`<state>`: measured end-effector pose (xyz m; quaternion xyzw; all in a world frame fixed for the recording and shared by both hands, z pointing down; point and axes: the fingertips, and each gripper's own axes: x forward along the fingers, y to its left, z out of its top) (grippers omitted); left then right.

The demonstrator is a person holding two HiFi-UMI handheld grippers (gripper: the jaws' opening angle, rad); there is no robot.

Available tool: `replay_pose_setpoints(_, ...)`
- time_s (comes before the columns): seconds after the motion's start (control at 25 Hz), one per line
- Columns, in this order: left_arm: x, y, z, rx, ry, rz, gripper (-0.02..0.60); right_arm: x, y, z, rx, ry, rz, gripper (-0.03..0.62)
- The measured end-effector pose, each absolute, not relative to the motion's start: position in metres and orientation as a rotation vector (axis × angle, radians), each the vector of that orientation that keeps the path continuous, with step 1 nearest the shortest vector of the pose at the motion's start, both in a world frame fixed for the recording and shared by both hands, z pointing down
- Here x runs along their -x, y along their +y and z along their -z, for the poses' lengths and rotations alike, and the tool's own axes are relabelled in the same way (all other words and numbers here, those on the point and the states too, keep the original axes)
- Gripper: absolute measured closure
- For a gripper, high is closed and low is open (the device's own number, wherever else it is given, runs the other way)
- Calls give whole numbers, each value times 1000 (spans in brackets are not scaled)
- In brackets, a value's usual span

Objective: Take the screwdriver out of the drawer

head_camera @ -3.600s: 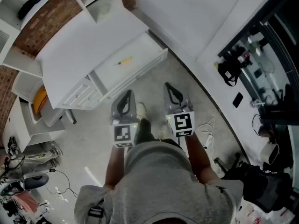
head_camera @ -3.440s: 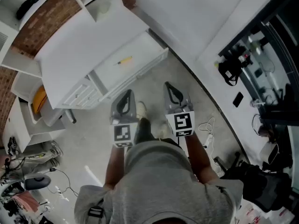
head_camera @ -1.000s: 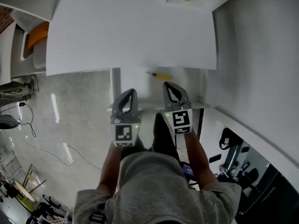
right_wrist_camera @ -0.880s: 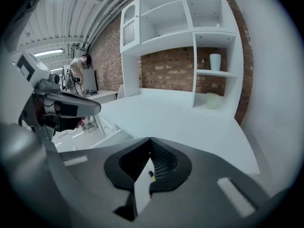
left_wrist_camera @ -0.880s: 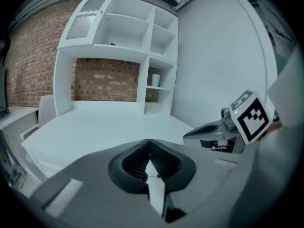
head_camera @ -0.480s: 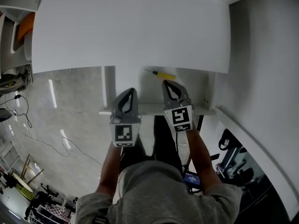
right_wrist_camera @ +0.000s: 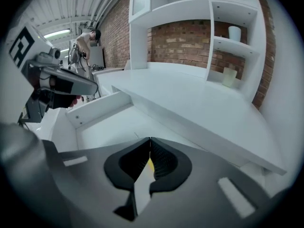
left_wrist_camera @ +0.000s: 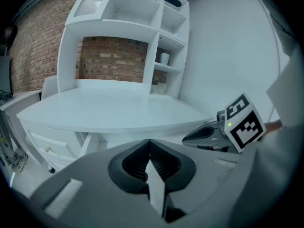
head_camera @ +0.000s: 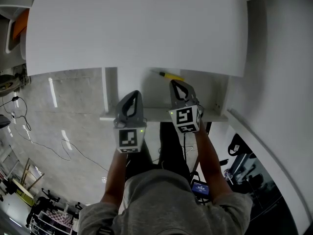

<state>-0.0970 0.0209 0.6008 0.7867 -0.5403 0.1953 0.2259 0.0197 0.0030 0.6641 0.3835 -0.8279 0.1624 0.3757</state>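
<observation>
Yellow screwdriver (head_camera: 169,75): lying in drawer (head_camera: 146,114).
Right gripper (head_camera: 176,83): angled down into drawer, fingers (right_wrist_camera: 164,164) together, empty.
Left gripper (head_camera: 135,93): alongside, fingers together.

Lab/workshop — brick wall (right_wrist_camera: 190,42), strip light (right_wrist_camera: 57,33), corrugated roof (right_wrist_camera: 97,4).

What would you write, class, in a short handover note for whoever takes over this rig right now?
The left claw is shut and empty, near the front of the drawer.
The right claw is shut and empty, aimed into the open drawer.
The screwdriver lies on the drawer floor just ahead of the right claw, not gripped.
Done: drawer open.
Left: open the right claw, grasp the screwdriver, lift it out.
</observation>
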Motion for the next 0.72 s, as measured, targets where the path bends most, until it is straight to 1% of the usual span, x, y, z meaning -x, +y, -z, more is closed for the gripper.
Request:
replay_pose_setpoints(0.04,97,21,-601,-2165,-1490,-540,569,-19,3,-668,-960,-2103,-403,589)
replay_pose_setpoints(0.12,96,20,-602,-2166,-1487,-542,569,-18,3,-679,-897,-2074,-384,548)
replay_pose_setpoints(0.2,96,19,-604,-2168,-1484,-544,569,-15,2,-689,-833,-2044,-351,539)
replay_pose_setpoints(0.36,95,17,-606,-2161,-1484,-537,569,-11,4,-709,-710,-1971,-269,499)
replay_pose_setpoints(0.52,92,19,-610,-2170,-1462,-551,569,-8,6,-728,-616,-1904,-213,474)
replay_pose_setpoints(0.72,91,21,-614,-2164,-1454,-542,569,-9,6,-747,-560,-1836,-172,464)
